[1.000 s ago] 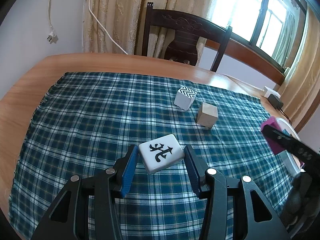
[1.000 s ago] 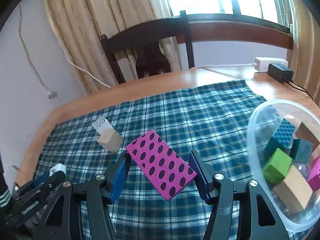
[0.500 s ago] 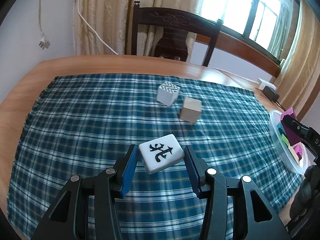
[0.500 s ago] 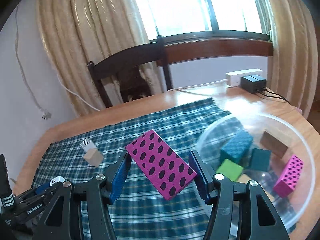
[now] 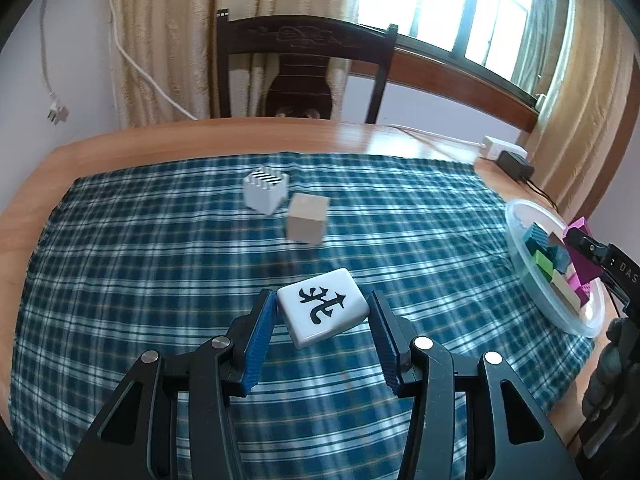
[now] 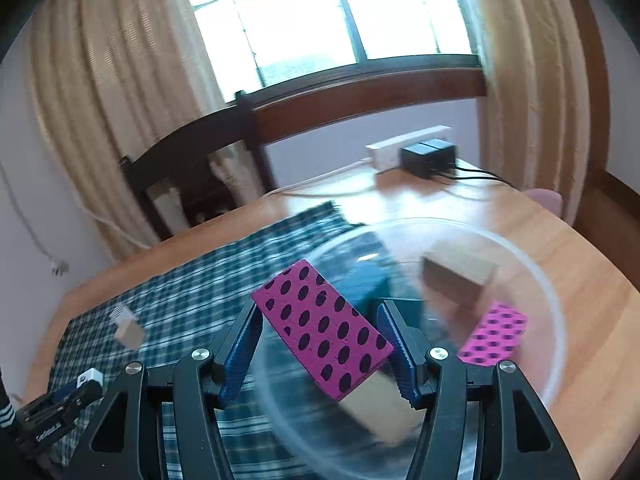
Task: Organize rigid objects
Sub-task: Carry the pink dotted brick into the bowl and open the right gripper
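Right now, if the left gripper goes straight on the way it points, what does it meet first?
Likely the plain wooden cube, almost straight ahead of the left gripper, whose jaws hold the white tile. The striped cube sits behind it, to the left. Depth is unclear, so it might pass above.

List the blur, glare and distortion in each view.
Left wrist: the window is blown out, the table edge bows from fisheye, the cubes are slightly smeared. Right wrist: the clear bowl is motion-blurred, the pink dotted block sharp.
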`<action>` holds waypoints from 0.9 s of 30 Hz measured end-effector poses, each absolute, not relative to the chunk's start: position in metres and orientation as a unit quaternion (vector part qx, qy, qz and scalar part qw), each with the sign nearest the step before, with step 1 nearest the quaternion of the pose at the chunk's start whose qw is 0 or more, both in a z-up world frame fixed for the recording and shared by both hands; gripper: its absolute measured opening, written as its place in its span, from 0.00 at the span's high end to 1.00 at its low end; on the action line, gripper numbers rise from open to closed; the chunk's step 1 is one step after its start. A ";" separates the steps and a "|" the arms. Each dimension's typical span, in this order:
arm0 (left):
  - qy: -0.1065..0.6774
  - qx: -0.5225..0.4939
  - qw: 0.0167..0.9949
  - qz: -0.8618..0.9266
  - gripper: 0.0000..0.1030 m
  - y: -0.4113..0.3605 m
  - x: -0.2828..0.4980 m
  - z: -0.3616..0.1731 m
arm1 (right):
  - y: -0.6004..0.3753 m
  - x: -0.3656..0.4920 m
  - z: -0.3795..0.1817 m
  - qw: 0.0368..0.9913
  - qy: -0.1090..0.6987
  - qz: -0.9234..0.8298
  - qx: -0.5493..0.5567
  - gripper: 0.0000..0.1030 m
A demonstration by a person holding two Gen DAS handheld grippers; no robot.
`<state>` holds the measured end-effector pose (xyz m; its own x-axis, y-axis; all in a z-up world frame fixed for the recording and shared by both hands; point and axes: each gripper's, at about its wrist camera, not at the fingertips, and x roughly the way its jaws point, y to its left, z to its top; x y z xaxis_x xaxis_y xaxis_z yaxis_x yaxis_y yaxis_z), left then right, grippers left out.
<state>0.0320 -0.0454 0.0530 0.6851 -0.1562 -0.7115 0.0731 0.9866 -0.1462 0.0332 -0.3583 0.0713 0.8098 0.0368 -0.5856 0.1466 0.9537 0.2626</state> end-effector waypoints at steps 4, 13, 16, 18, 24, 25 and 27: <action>0.393 -0.046 0.916 -0.073 0.53 -0.059 0.034 0.054 | -0.372 0.030 0.070 0.939 0.306 -0.046 0.153 0.39; 0.394 -0.031 0.914 -0.094 0.53 -0.087 0.037 0.057 | -0.387 0.026 0.071 0.938 0.302 -0.063 0.159 0.38; 0.394 -0.025 0.913 -0.101 0.53 -0.097 0.039 0.058 | -0.392 0.025 0.071 0.937 0.300 -0.067 0.169 0.38; 0.395 -0.022 0.912 -0.106 0.53 -0.102 0.039 0.058 | -0.396 0.023 0.072 0.936 0.294 -0.070 0.178 0.32; 0.394 -0.012 0.911 -0.118 0.53 -0.120 0.041 0.060 | -0.409 0.015 0.077 0.936 0.270 -0.085 0.207 0.19; 0.394 -0.010 0.911 -0.120 0.53 -0.123 0.042 0.060 | -0.411 0.015 0.078 0.936 0.269 -0.087 0.211 0.19; 0.394 -0.007 0.911 -0.124 0.53 -0.128 0.042 0.061 | -0.415 0.013 0.078 0.934 0.267 -0.092 0.220 0.16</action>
